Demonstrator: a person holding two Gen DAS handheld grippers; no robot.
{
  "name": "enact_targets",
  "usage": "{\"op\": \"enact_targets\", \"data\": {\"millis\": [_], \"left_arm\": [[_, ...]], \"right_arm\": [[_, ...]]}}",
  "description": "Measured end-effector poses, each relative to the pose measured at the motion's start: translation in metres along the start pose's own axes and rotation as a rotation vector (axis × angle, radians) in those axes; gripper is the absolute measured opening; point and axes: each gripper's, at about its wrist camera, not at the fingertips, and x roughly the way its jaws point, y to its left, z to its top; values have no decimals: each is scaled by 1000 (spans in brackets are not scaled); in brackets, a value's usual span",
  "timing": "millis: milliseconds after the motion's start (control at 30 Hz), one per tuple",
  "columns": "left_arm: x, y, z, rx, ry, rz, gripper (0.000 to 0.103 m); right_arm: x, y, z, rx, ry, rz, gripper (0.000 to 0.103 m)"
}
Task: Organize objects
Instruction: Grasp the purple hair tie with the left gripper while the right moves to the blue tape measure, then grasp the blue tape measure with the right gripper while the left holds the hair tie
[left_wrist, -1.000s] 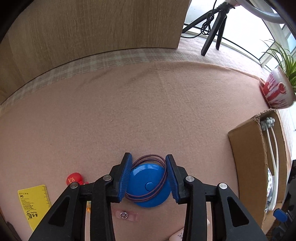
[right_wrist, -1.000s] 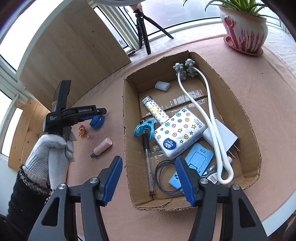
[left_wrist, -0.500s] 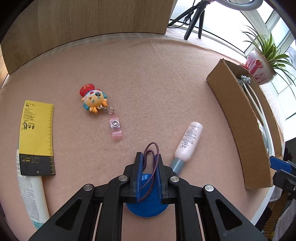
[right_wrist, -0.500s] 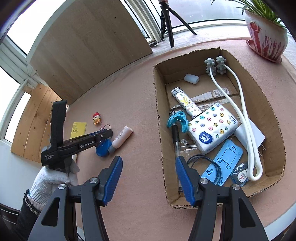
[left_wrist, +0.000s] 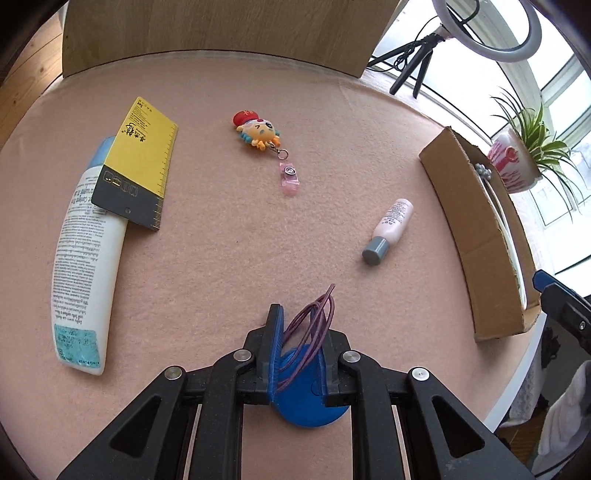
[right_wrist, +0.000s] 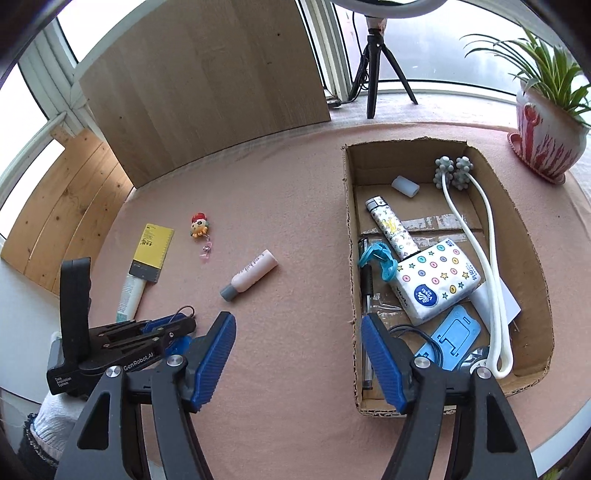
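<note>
Two grippers: left gripper tight around blue disc (purple cord), right gripper empty, widening

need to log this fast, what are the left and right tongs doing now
Left tongs: shut on the blue disc with purple cord.
Right tongs: empty, jaws opening.

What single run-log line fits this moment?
left gripper: shut on blue disc with purple cord | right gripper: opening, empty | cardboard box: partly filled
</note>
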Motion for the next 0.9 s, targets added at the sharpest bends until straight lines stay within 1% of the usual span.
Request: {"op": "enact_targets", "data": {"millis": [33, 100, 167, 267, 400, 567, 633, 767, 900], "left_arm": [[-3, 4, -2, -10, -5, 4, 17], [-7, 12, -5, -28, -13, 8, 31], [-13, 19, -9, -41, -22, 21, 33], [-20, 32, -14, -72, -39, 31, 34], [-21, 45, -13, -100, -40, 18, 34], [-29, 55, -14, -109, -52, 13, 34], [-28, 58, -10, -119, -55, 6, 34], [-34, 63, -15, -115, -52, 2, 34], [-32, 63, -14, -112, -51, -2, 34]], "right_arm": [[-1, 5, -1, -25, -1, -1, 68], [0, 16, -3, -64, 13, 12, 68], [5, 26, -7, -88, 33, 33, 68], [13, 41, -13, -120, 62, 52, 68], [27, 64, -19, -181, 103, 73, 68], [52, 96, -26, -280, 152, 100, 68], [64, 107, -28, -311, 169, 97, 68], [86, 125, -33, -375, 204, 74, 68], [99, 137, -38, -422, 224, 60, 68]]}}
